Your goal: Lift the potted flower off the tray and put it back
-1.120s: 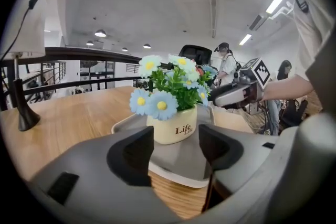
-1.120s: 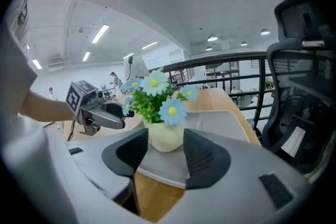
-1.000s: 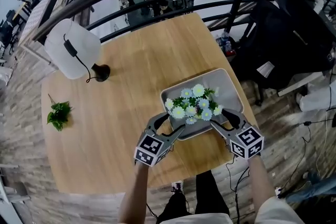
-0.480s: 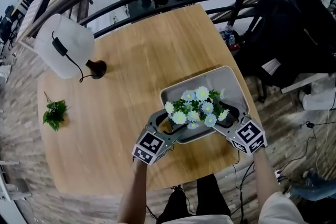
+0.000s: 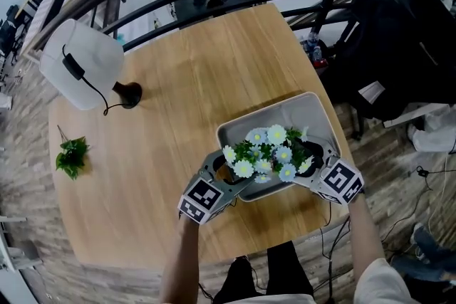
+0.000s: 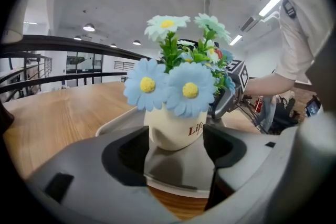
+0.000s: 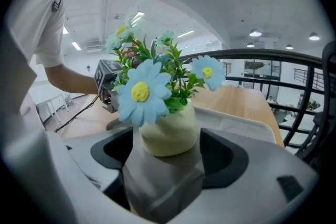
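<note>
Left tongs [image 6: 176,138] and right tongs [image 7: 165,147]: opening around the potted flower [image 5: 268,153], not pinching it. Pot stands in tray [image 5: 308,112], near-right corner of desk [image 5: 178,96].

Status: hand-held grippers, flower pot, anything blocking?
Jaws opening on left hand-held gripper and right hand-held gripper, flower pot between each pair, unclamped. Pot upright on tray. Nothing in the way.

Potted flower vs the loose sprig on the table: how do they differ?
The potted flower stands upright on the tray; the sprig lies on the bare table, far left. The flower has pale blue blooms and a cream pot; the sprig is leaves only, no pot. Both have green leaves.
</note>
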Tool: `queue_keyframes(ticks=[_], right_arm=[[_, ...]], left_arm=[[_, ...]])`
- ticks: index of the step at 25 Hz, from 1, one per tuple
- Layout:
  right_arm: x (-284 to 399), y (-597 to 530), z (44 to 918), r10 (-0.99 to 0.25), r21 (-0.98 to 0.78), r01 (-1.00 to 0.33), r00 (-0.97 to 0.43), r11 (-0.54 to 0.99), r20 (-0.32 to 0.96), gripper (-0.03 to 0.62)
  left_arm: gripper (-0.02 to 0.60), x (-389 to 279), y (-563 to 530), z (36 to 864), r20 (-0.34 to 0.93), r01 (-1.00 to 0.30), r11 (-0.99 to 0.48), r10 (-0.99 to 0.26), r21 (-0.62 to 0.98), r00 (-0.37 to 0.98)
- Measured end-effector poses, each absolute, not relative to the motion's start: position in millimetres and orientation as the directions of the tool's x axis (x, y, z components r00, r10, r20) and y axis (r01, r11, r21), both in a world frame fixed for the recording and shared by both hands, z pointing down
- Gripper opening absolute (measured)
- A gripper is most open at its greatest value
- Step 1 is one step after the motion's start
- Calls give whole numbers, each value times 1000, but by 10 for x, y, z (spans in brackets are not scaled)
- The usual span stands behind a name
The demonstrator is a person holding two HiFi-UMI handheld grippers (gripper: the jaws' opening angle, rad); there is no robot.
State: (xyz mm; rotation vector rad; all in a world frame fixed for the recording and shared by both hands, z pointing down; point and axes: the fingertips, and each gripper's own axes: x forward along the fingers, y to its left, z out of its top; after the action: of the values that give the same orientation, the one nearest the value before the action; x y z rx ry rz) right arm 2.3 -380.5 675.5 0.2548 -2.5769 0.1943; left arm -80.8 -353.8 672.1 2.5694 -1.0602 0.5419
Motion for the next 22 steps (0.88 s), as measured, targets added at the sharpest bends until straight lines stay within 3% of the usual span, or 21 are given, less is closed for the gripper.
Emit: queue_keyframes(ticks=[7,22], right_arm=[[-90,-3802,6804,-81,-88,-150,-841,985,535,422],[-201,-3850,6852,-104,-60,-163,-828,985,550,417]], left_arm=[[349,-783,-3585,6757,459,-726,-671,-603,151,653],[337,-781,-3614,6774,481,-753,-646,-623,127,616]])
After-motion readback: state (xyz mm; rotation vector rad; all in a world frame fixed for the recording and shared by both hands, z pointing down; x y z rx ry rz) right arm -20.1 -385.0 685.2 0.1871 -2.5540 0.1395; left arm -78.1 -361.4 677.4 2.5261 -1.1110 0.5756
